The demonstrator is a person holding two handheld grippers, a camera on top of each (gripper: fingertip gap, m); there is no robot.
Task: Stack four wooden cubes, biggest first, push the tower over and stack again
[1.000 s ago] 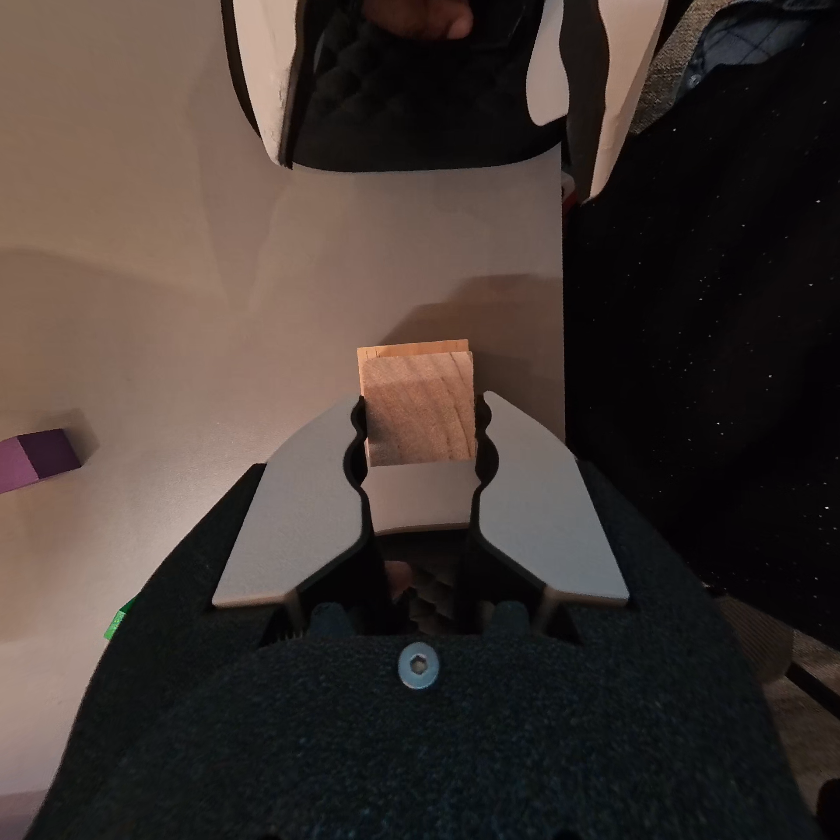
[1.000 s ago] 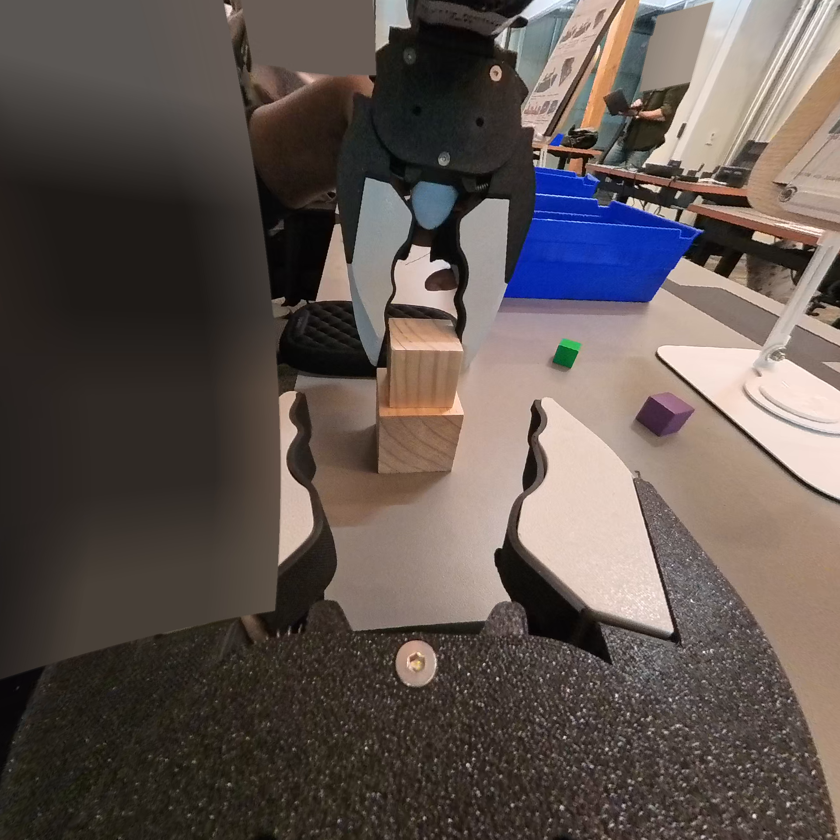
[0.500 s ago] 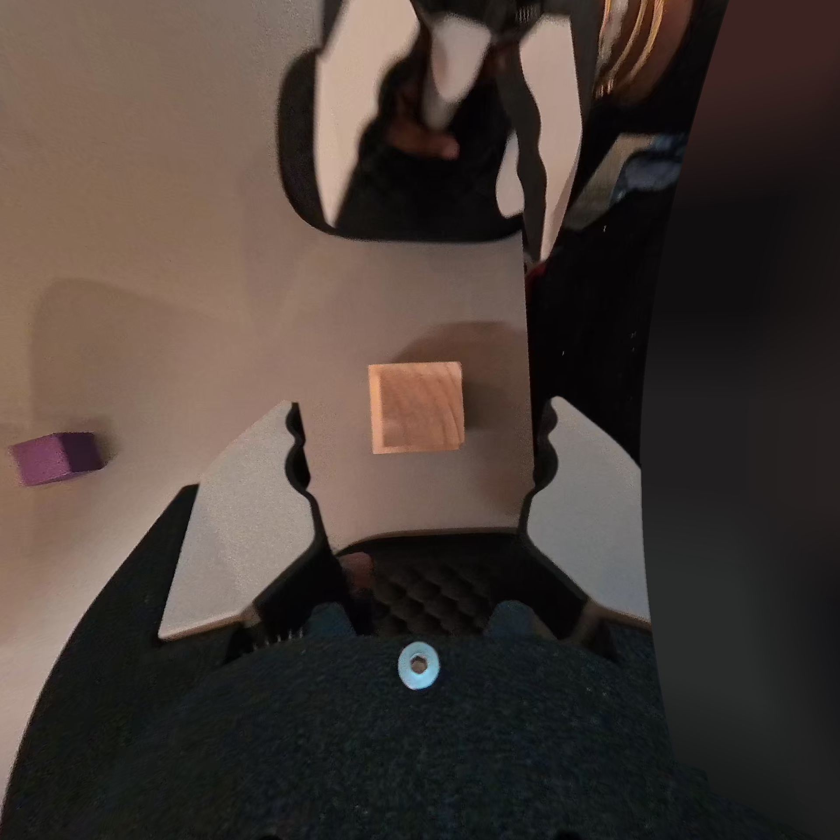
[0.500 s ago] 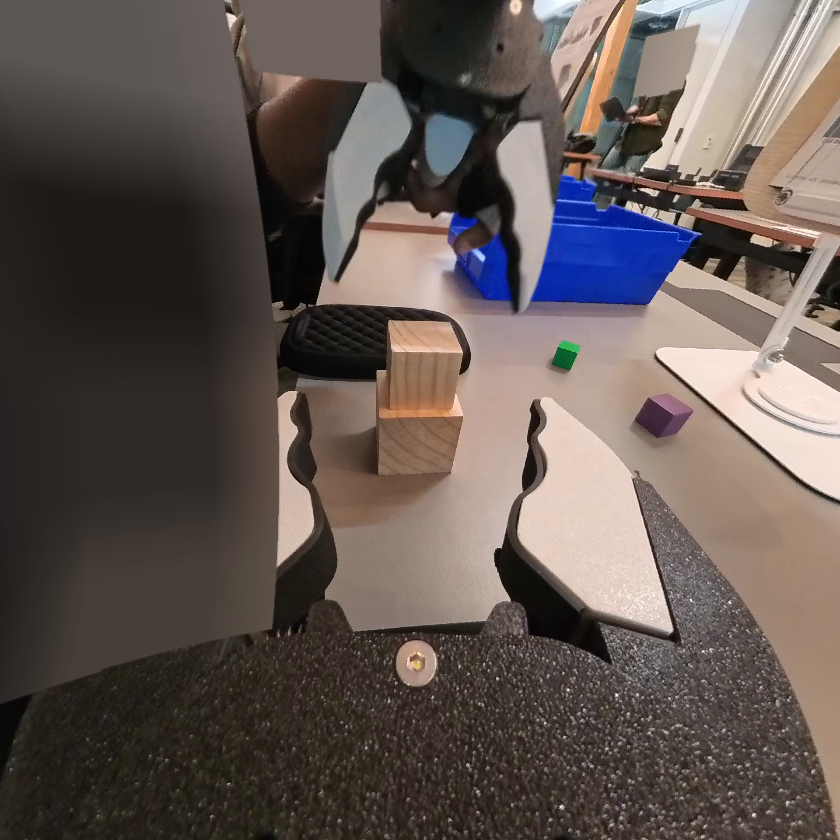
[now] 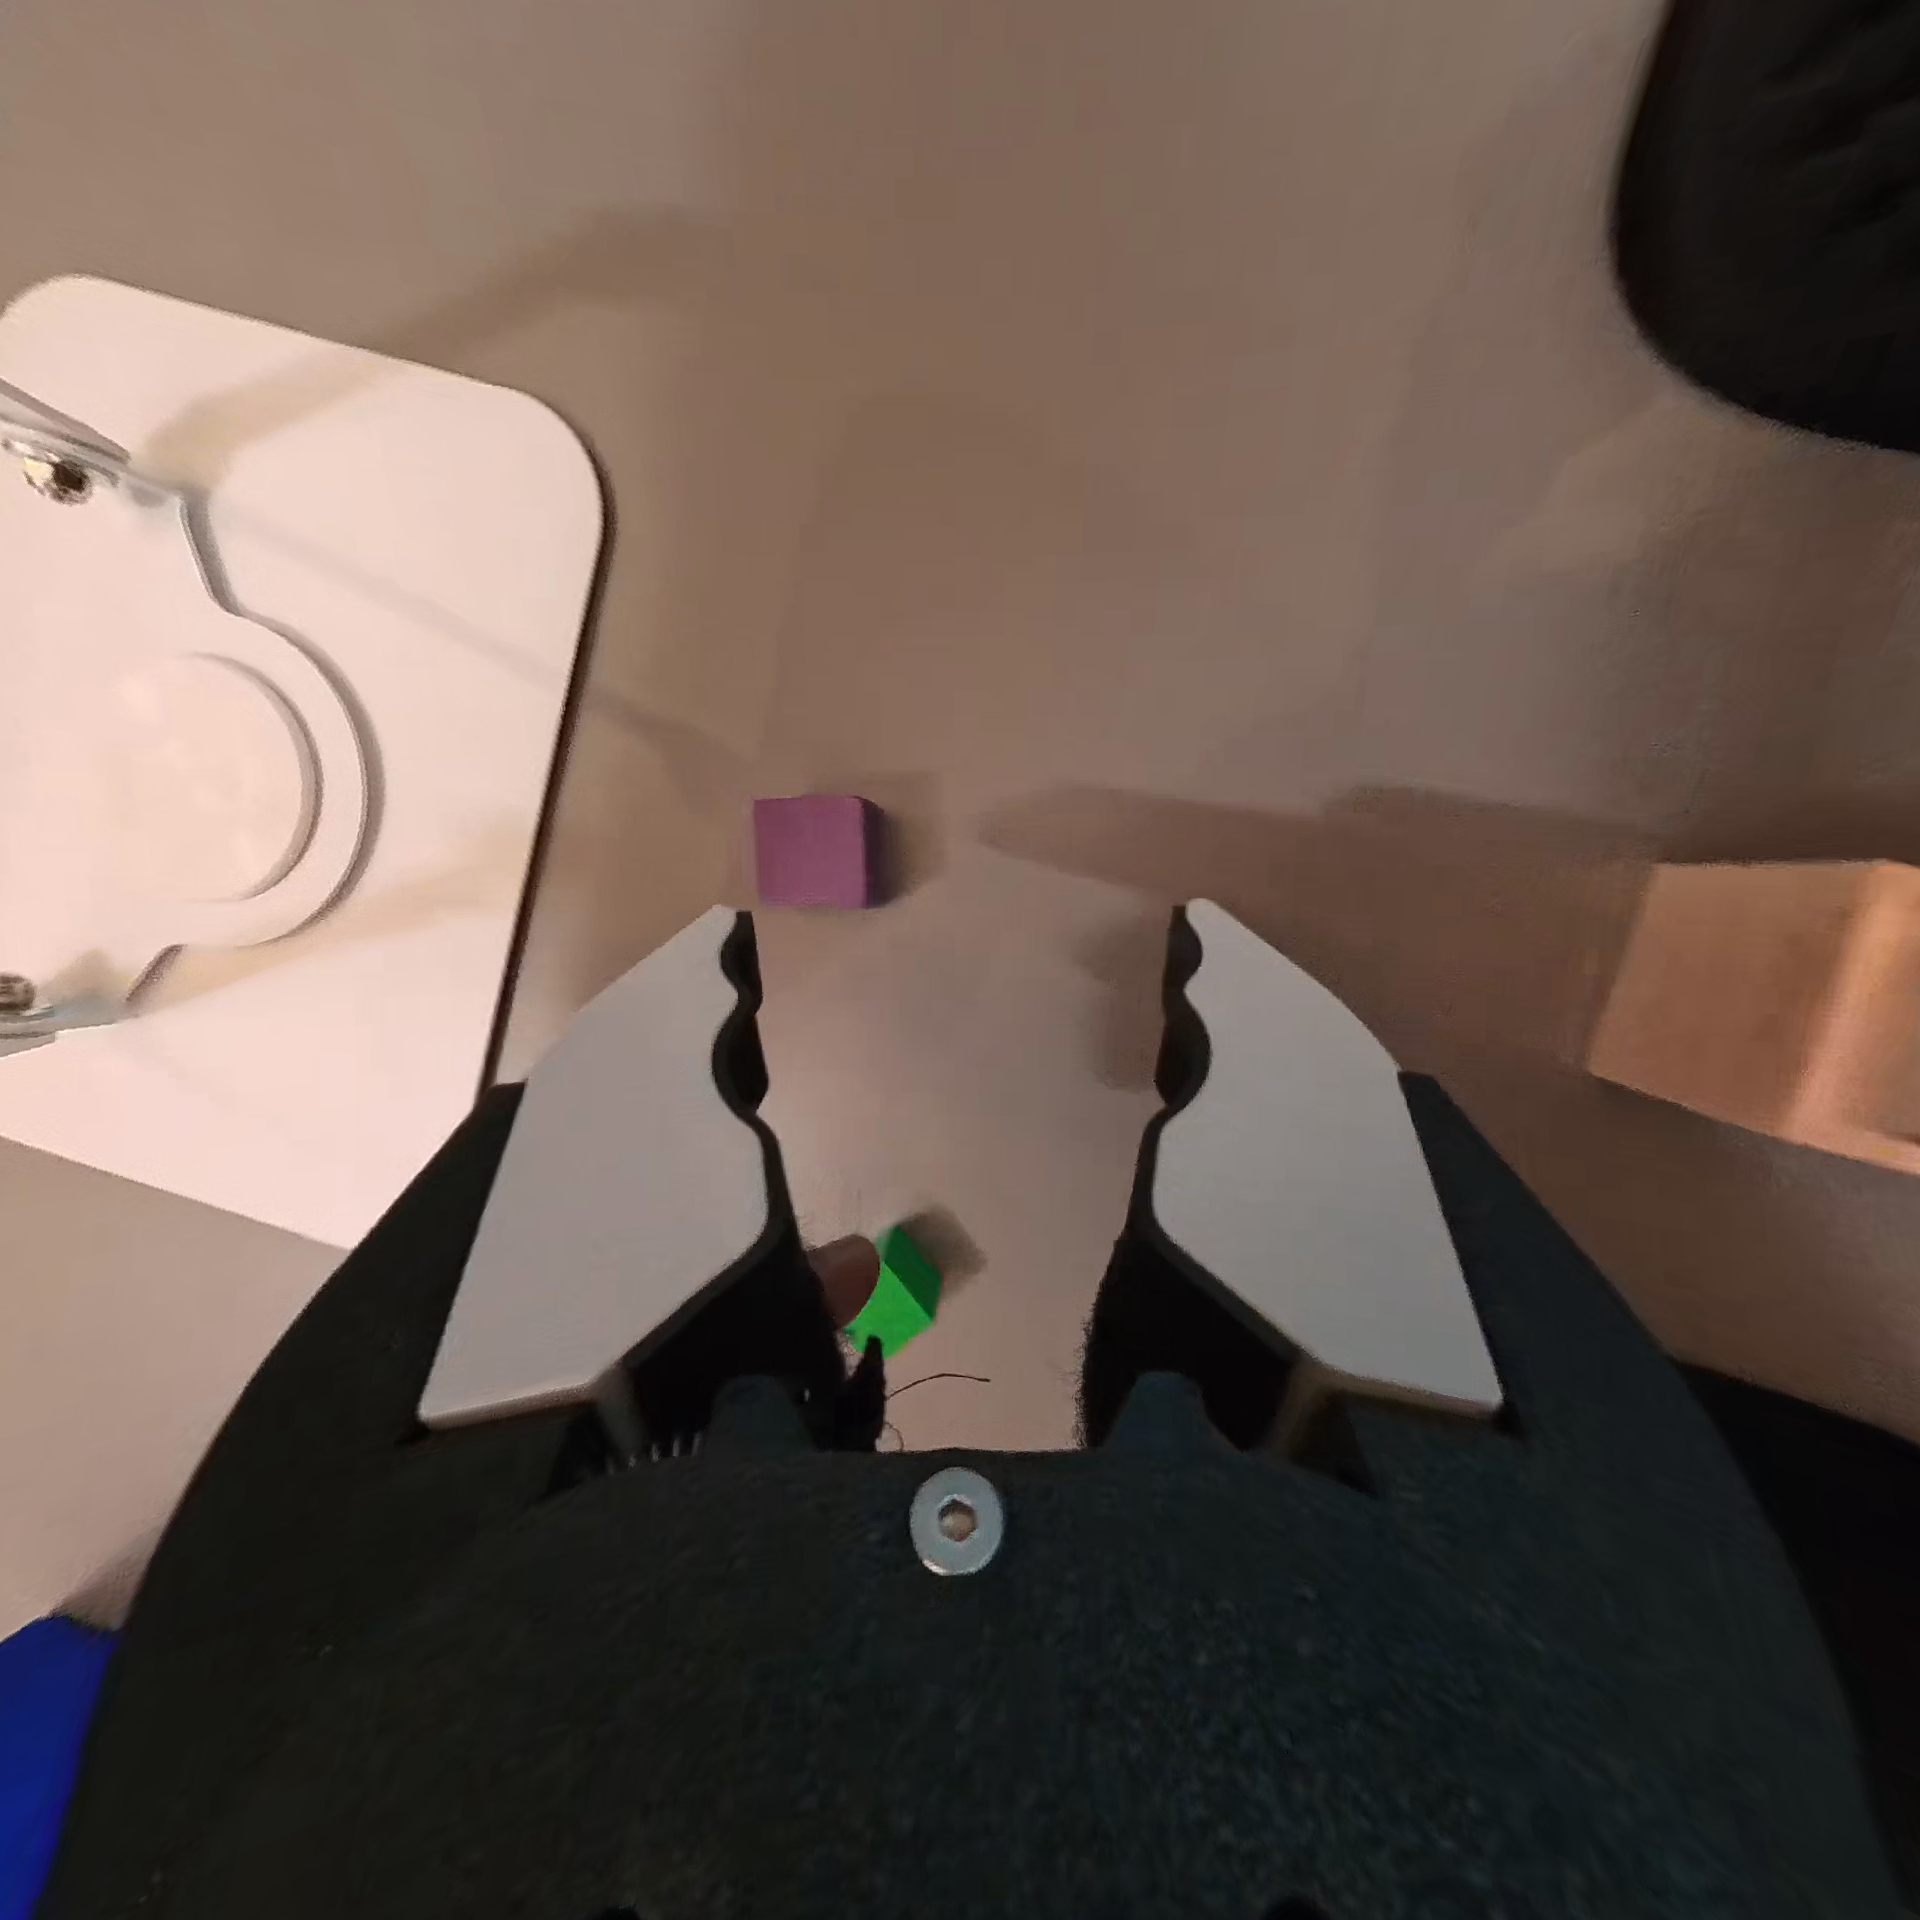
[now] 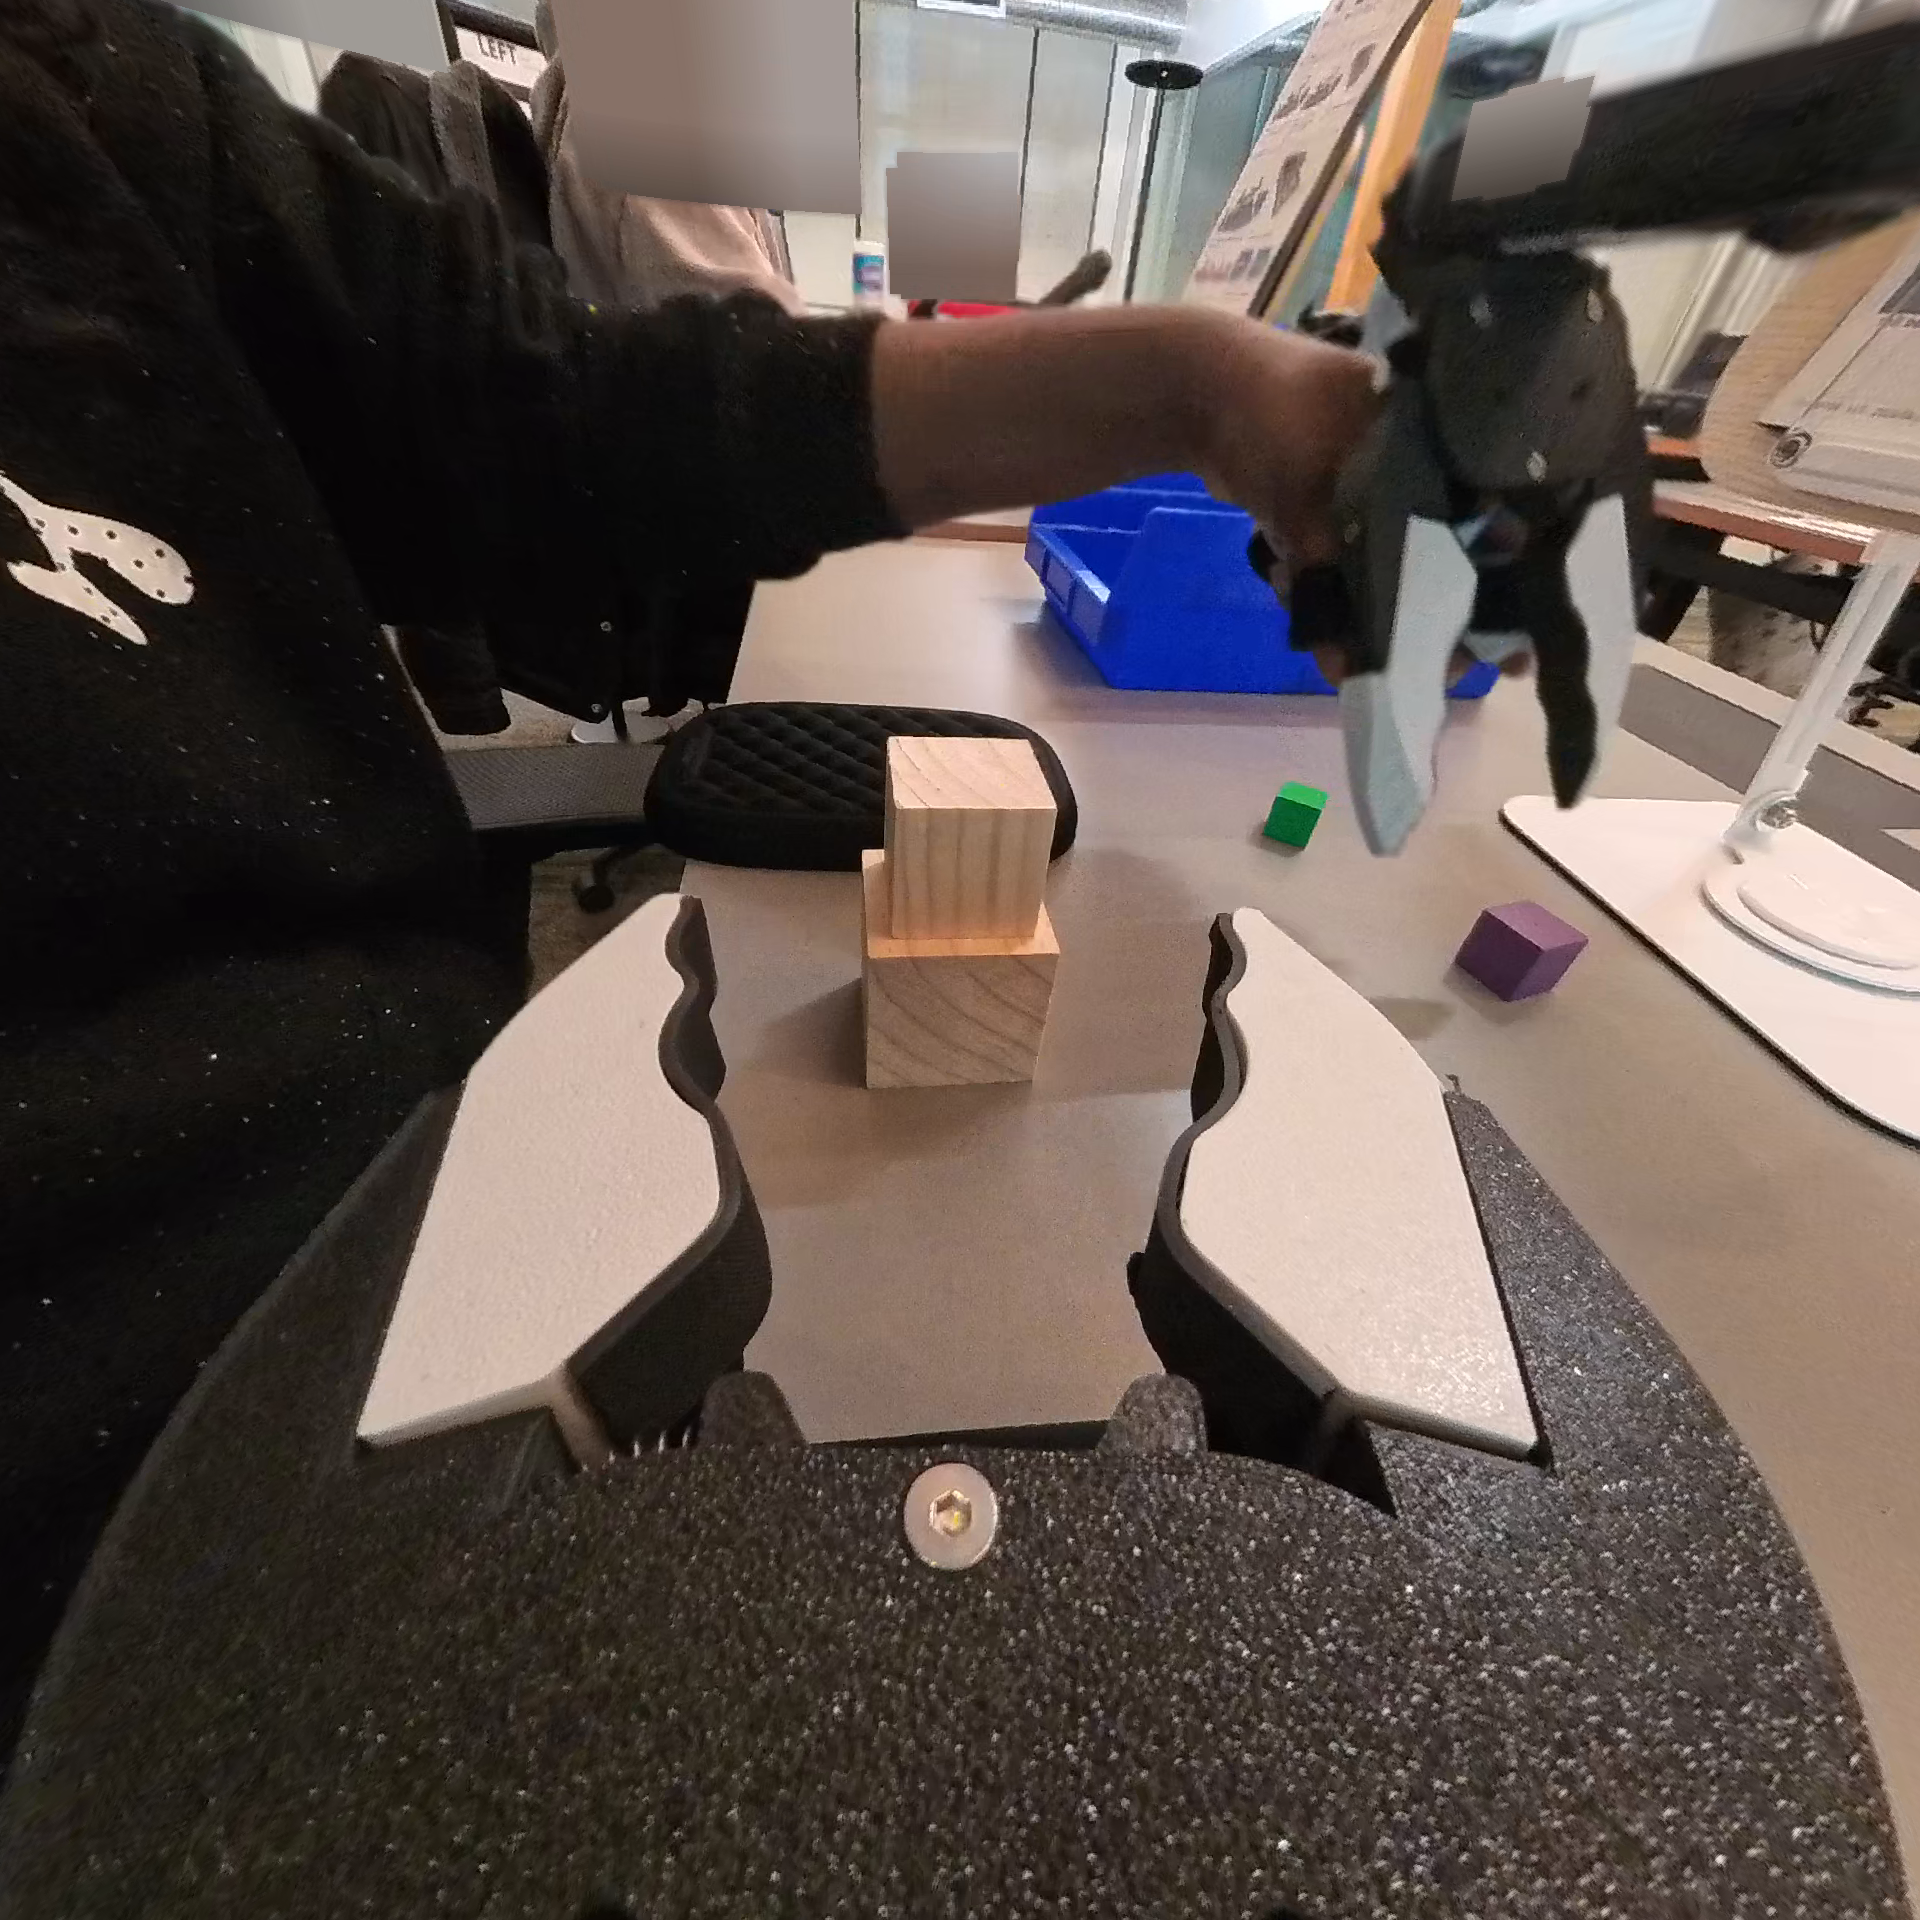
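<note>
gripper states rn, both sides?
Left gripper: open, empty, above the purple cube.
Right gripper: open, empty, facing the stacked wooden blocks.

grey table | far desks | black floor lamp | poster boards

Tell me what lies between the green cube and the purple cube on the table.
Only bare table separates the green cube from the purple cube in the right wrist view; the left gripper hangs open above that stretch, touching neither.
</note>
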